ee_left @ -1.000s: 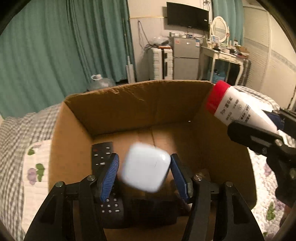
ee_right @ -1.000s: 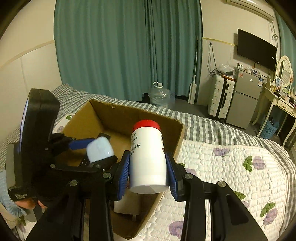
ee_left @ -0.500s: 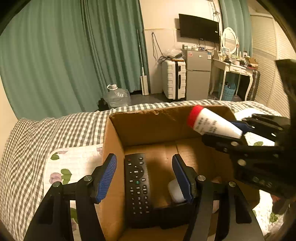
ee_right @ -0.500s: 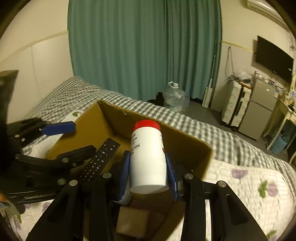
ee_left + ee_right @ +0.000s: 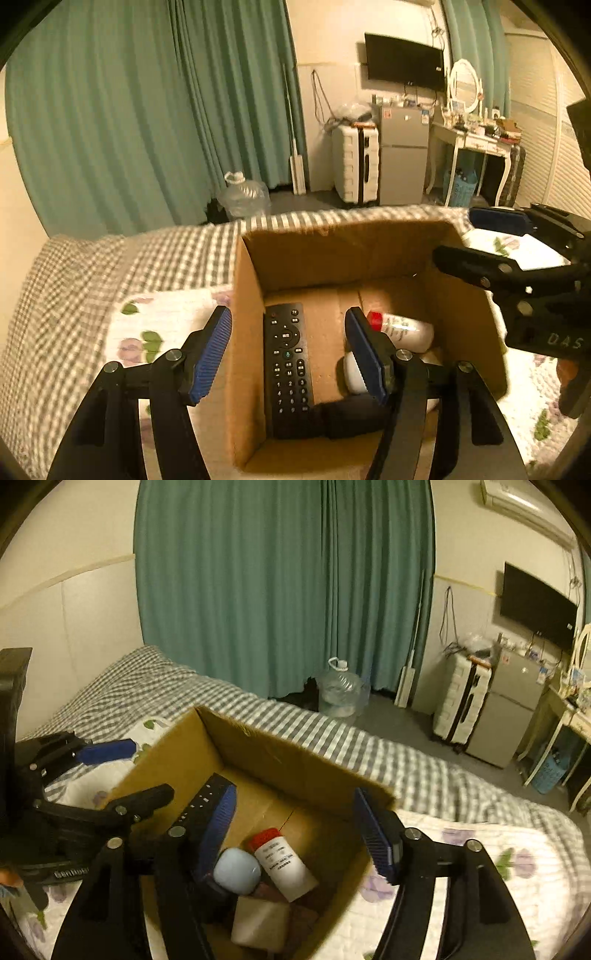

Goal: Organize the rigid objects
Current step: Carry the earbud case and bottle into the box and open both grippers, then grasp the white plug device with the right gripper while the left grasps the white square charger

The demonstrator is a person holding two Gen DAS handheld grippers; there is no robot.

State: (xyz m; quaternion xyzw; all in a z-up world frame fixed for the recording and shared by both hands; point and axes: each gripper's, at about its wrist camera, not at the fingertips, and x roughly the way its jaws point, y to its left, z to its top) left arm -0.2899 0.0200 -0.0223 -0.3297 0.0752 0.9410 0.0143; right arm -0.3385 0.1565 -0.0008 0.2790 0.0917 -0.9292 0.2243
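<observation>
Room: bedroom, green curtains (image 5: 280,590), checked bed (image 5: 369,746).
Left gripper (image 5: 288,350): jaws apart, empty, over box.
Right gripper (image 5: 295,827): jaws apart, empty.
Cardboard box (image 5: 332,251): on bed.
Bottle (image 5: 282,864): lying inside, red cap.
White case (image 5: 236,869): touching bottle.
Remote (image 5: 288,362): flat, box's left side.

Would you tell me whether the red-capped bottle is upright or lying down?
Lying down: the red-capped bottle rests on its side inside the cardboard box.

Checked bed (image 5: 388,753), cardboard box (image 5: 295,760) on it

Red-capped white bottle (image 5: 284,864) sideways in cardboard box (image 5: 295,760)
</observation>
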